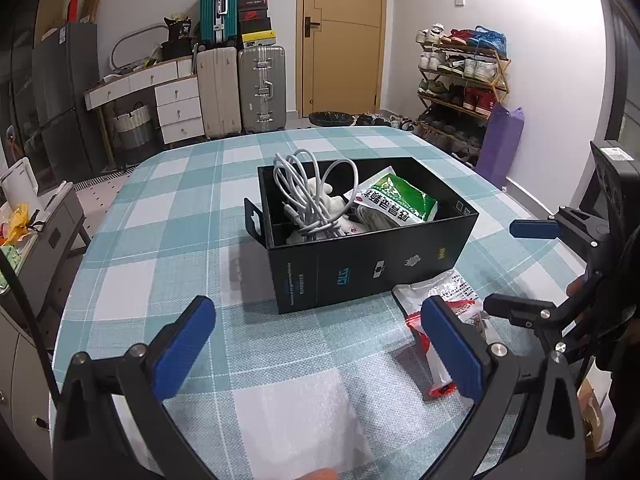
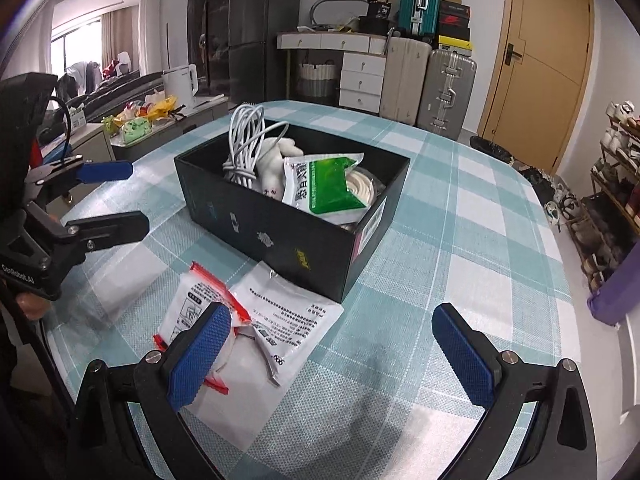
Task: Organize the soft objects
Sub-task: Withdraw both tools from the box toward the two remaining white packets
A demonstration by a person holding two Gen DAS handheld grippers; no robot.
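Observation:
A black box (image 1: 360,268) (image 2: 256,224) stands on the checked tablecloth. It holds a coiled white cable (image 1: 304,188) (image 2: 244,140), a white soft toy (image 2: 276,156), a green and white packet (image 1: 396,196) (image 2: 328,184) and more. A white plastic bag with red trim (image 1: 444,304) (image 2: 256,320) lies flat on the cloth in front of the box. My left gripper (image 1: 320,352) is open and empty, near the table's front, left of the bag. My right gripper (image 2: 340,356) is open and empty, its left finger over the bag.
The round table (image 1: 168,216) (image 2: 460,240) has bare cloth around the box. Beyond it are suitcases (image 1: 240,88), a white drawer unit (image 1: 176,108), a door (image 1: 340,36) and a shoe rack (image 1: 460,76). A counter with a kettle (image 2: 180,80) stands to the left.

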